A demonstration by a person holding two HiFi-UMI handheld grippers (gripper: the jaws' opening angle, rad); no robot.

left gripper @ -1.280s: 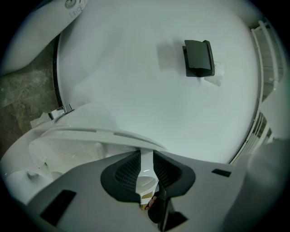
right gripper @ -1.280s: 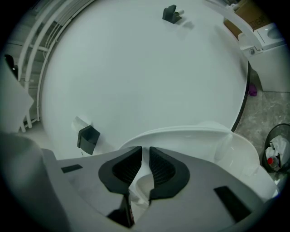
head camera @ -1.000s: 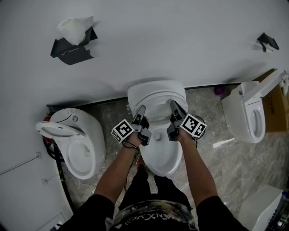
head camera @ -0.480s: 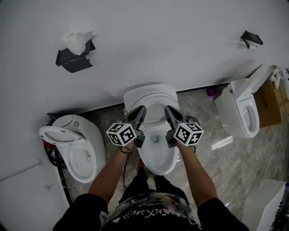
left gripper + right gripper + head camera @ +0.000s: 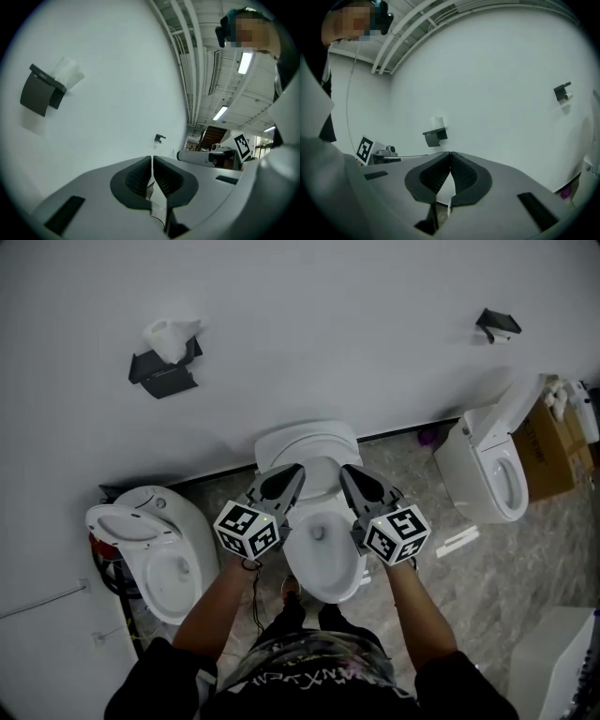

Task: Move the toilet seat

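We had both grippers hovering above the toilet seat (image 5: pixel 323 589) at centre frame. The left gripper (image 5: pixel 292 472) was pinched fully closed on nothing, and the right gripper (image 5: pixel 349 472) was likewise closed and empty, tips aimed at the white wall (image 5: pixel 356 324).

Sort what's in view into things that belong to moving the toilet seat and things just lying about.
Belongs to the job: middle toilet; left hand-held gripper, shut and empty; right hand-held gripper, shut and empty.

Just lying about: left toilet; right toilet; wall tissue holder; cardboard box.
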